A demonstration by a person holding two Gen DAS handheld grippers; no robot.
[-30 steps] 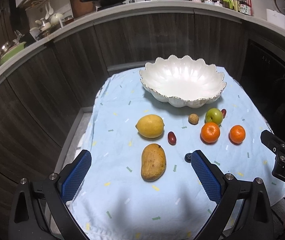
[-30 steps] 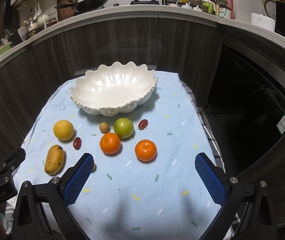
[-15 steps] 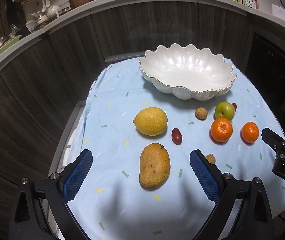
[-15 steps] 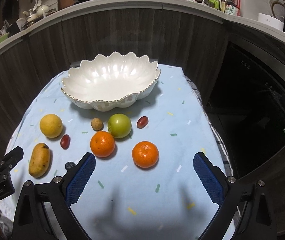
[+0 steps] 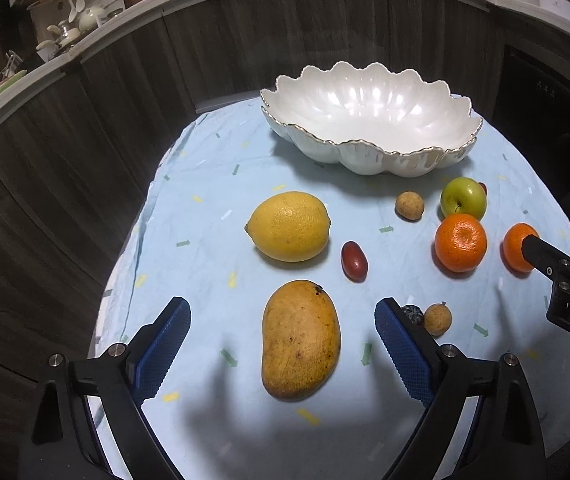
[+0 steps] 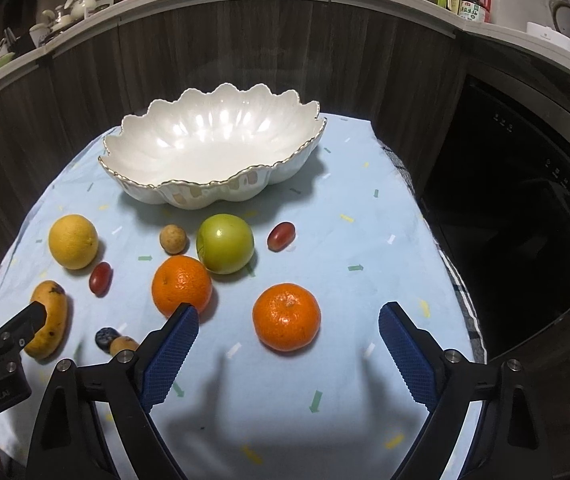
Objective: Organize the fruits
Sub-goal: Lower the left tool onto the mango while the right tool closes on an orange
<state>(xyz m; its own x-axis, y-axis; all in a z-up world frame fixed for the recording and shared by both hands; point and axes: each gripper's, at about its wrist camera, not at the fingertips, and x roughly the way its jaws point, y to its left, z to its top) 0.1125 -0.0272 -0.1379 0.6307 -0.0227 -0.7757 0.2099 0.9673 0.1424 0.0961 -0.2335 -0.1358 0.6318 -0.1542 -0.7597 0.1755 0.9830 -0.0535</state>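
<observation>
Both grippers, left (image 5: 283, 344) and right (image 6: 289, 344), are wide apart, holding nothing. Only the right view fully shows the grape (image 6: 281, 235), maybe, behind the apple (image 6: 225, 243).

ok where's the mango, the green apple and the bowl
mango (image 5: 301, 340), left wrist view, middle of its skin
green apple (image 6: 225, 243), right wrist view, centre of its side
bowl (image 6: 205, 196), right wrist view, near outer wall
</observation>
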